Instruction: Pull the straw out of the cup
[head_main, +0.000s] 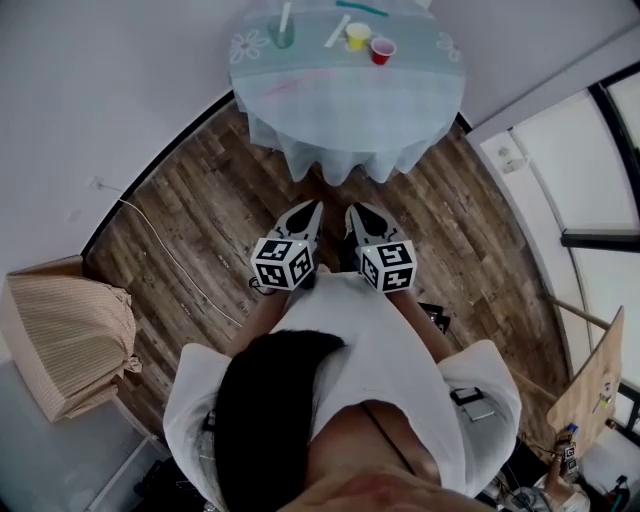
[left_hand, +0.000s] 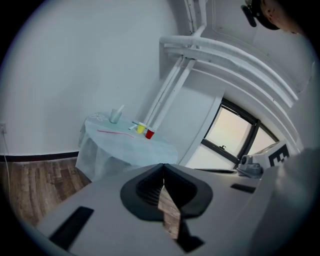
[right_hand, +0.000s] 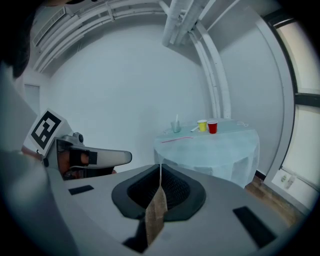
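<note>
Pale-clothed table (head_main: 350, 110) holds three cups: clear cup (head_main: 281, 37) with one straw (head_main: 285, 17), yellow cup (head_main: 357, 36), red cup (head_main: 382, 50); left gripper (head_main: 312, 215), right gripper (head_main: 358, 220) both clenched empty.

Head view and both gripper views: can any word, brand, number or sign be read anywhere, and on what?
None can be read.
Cubes on the left gripper and right gripper: black-and-white square patterns only, no letters.
Yellow cup and red cup: plain.
Tablecloth: flower print, no writing.
</note>
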